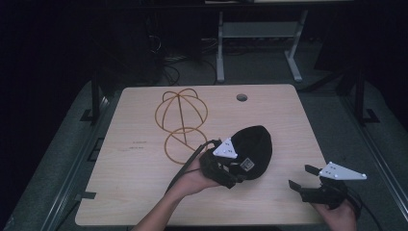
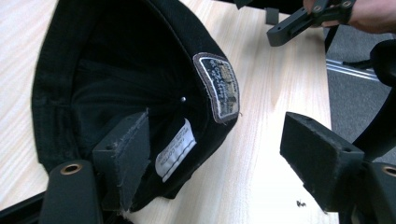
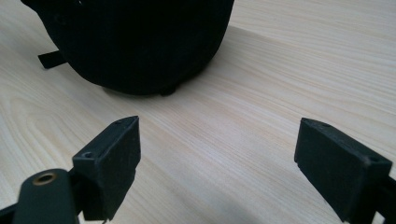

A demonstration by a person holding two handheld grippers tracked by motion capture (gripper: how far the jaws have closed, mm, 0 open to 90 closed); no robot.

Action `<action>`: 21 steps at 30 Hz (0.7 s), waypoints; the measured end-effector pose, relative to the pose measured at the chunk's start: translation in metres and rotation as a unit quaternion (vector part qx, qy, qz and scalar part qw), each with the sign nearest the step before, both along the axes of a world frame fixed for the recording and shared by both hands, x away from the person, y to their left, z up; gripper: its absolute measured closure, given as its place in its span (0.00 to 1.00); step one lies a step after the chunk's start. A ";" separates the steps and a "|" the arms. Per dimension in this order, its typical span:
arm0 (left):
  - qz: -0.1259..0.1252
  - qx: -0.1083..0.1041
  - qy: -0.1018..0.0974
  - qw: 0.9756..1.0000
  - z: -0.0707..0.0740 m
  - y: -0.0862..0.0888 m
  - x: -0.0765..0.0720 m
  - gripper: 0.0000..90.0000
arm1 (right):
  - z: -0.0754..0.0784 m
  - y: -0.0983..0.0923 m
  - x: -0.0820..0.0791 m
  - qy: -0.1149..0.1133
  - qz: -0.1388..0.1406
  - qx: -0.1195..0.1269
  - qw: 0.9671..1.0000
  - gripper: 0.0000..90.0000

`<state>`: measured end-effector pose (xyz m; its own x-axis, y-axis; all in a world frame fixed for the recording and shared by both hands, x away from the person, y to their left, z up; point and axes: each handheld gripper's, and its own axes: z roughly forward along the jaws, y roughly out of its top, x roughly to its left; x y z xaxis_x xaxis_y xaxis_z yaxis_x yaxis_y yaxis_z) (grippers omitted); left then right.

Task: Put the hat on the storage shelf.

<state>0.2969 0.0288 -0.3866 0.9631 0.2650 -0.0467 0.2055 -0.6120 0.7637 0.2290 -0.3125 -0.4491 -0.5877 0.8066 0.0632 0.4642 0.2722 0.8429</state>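
A black cap (image 1: 257, 142) lies on the wooden table (image 1: 139, 192), right of centre. In the left gripper view the cap (image 2: 116, 56) is turned with its inside showing, a white label (image 2: 175, 150) and a grey patch (image 2: 219, 86) on its rim. My left gripper (image 1: 236, 172) is open: one jaw sits inside the cap, the other stands clear over bare wood, and the rim lies between them (image 2: 215, 135). My right gripper (image 1: 302, 176) is open near the front right of the table, jaws wide (image 3: 218, 126) over bare wood, facing the cap (image 3: 140, 42).
A thin yellow wire hat stand (image 1: 182, 127) rests on the table left of the cap. A round cable hole (image 1: 242, 97) is near the far edge. Beyond the table stand metal legs of another desk (image 1: 220, 53). The table's right edge is close to my right gripper.
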 end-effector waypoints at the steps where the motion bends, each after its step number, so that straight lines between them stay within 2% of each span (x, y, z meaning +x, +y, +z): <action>1: -0.001 0.004 0.002 1.000 -0.001 -0.002 0.001 0.28 | 0.000 0.000 0.000 0.000 0.000 0.001 1.000 0.16; 7: -0.006 0.018 0.004 1.000 -0.006 -0.009 0.005 0.34 | 0.000 0.002 0.000 0.001 0.004 0.006 1.000 0.16; 12: -0.010 0.028 0.013 0.999 -0.009 -0.014 0.010 0.40 | 0.000 0.006 0.000 0.002 0.010 0.007 1.000 0.16; 13: -0.012 0.034 0.012 0.999 -0.009 -0.015 0.010 0.47 | 0.000 0.008 0.000 0.004 0.012 0.008 1.000 0.16; 14: -0.015 0.034 0.007 0.999 -0.009 -0.015 0.010 0.47 | 0.000 0.008 0.000 0.004 0.012 0.008 1.000 0.16; 15: -0.017 0.032 -0.002 0.999 -0.008 -0.016 0.010 0.54 | 0.000 0.009 0.001 0.004 0.015 0.008 1.000 0.16; 17: -0.019 0.029 -0.008 0.999 -0.007 -0.016 0.009 0.61 | 0.000 0.011 0.001 0.006 0.018 0.009 1.000 0.16; 21: -0.026 0.027 -0.013 0.999 -0.005 -0.018 0.008 0.72 | 0.000 0.013 0.001 0.006 0.022 0.012 1.000 0.16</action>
<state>0.3047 0.0110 -0.3914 0.9765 0.2153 -0.0086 0.1524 -0.6619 0.7339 0.2300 -0.2995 -0.4494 -0.6219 0.7780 0.0889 0.4619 0.2728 0.8439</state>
